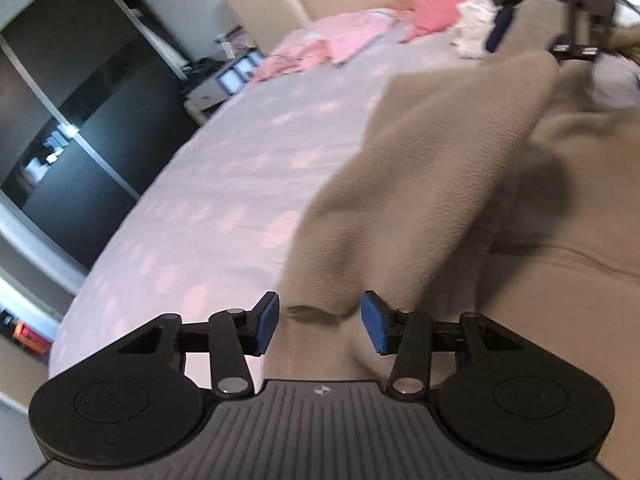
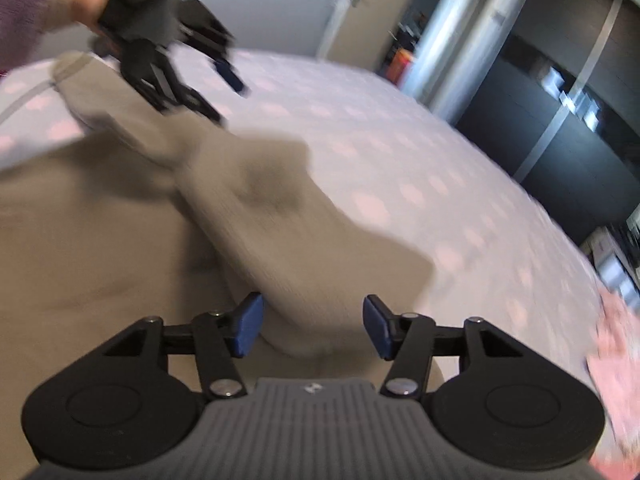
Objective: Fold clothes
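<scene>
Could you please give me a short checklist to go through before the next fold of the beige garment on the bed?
1. Left tool free of cloth: ok, its pads stand apart and press on nothing, with a hem lying between them.
2. Right tool free of cloth: ok, open over a folded flap.
3. Beige garment resting on the bed: ok.
4. Sleeve flap folded over the body: ok, it lies on top.
5. Garment flat and smooth: cannot tell, both views are blurred.
6. Pink clothes apart from the garment: ok.
</scene>
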Motion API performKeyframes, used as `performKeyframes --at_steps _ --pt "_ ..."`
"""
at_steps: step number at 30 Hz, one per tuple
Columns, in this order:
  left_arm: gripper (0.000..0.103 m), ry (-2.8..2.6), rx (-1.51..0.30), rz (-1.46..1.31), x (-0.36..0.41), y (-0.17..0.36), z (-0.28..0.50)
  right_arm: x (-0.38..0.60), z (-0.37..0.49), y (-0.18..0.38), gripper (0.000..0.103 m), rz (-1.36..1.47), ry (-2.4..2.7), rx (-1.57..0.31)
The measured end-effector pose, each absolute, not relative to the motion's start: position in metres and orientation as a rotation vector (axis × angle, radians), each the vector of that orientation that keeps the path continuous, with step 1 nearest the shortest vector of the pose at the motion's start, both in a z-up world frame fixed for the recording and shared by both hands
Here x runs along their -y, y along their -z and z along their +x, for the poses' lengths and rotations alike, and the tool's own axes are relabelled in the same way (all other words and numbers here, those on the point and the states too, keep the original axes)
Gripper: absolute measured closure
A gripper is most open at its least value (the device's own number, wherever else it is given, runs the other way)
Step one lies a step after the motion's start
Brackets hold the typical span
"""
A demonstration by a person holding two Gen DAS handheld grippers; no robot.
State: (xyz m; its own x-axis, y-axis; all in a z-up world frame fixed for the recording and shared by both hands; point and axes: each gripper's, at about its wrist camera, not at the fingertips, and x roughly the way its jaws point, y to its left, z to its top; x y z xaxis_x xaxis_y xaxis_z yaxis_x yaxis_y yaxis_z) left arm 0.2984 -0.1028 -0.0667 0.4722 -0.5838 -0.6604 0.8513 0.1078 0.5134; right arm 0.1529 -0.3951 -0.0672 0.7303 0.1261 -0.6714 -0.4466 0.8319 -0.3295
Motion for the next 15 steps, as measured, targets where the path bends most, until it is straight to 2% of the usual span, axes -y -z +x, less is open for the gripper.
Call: performKeyframes --at_steps 6,15 --pt "0.061 1.164 -0.280 1.084 0.123 0.089 0.277 0.418 0.177 0.102 0.045 -0.424 -0.284 -0.752" --pt "0.063 1.223 -0.255 1.207 0.156 0.128 0.264 0.395 0.216 0.113 0.044 -0.468 -0.362 -0.649"
